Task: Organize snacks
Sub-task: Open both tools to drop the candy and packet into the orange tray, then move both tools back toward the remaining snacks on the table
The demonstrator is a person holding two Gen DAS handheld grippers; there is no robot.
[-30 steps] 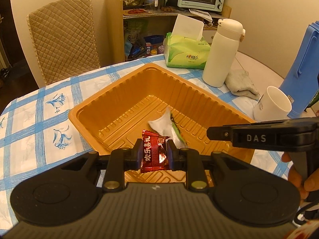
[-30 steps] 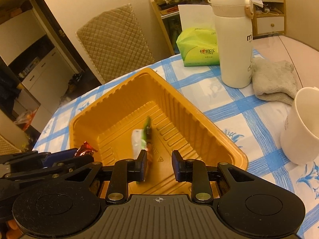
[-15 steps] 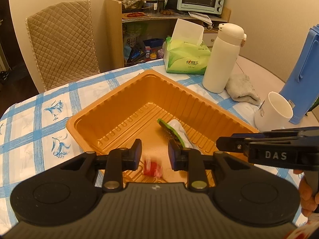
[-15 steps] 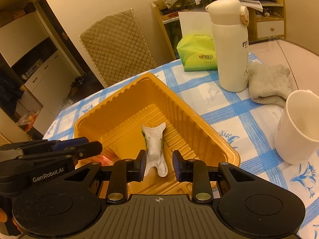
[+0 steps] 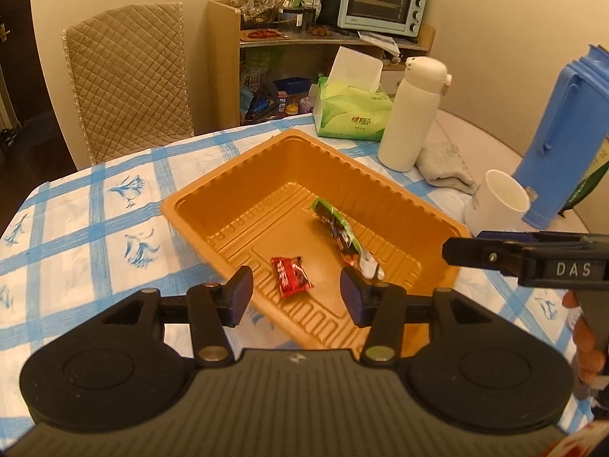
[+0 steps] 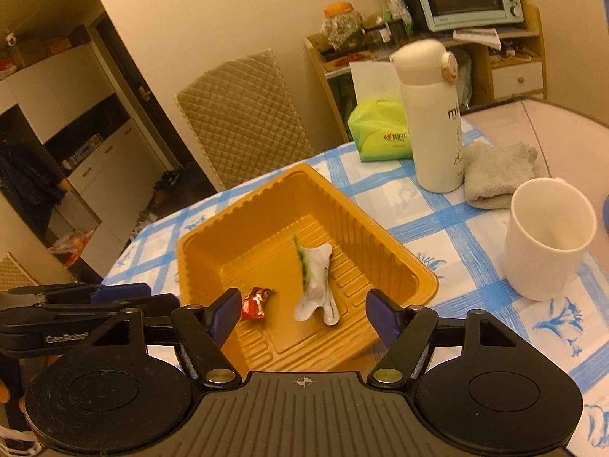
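A: At the bottom of the left wrist view, the left gripper (image 5: 296, 288) has its jaws opening with nothing pinched; the red candy (image 5: 291, 276) lies loose on the floor of the orange tray (image 5: 213, 186) between and beyond the pads.

B: And the right gripper (image 6: 302, 320)?

A: Also opening, spread wide and empty. The green-and-white snack packet (image 6: 318, 285) lies flat in the tray's centre, near the candy but apart from it.

B: Anything hard to make out?

A: The packet's print is unreadable. At the right edge of the left view, the blue jug (image 5: 563, 141) is cut off, and only fingertips (image 5: 586, 346) of the person's hand show.
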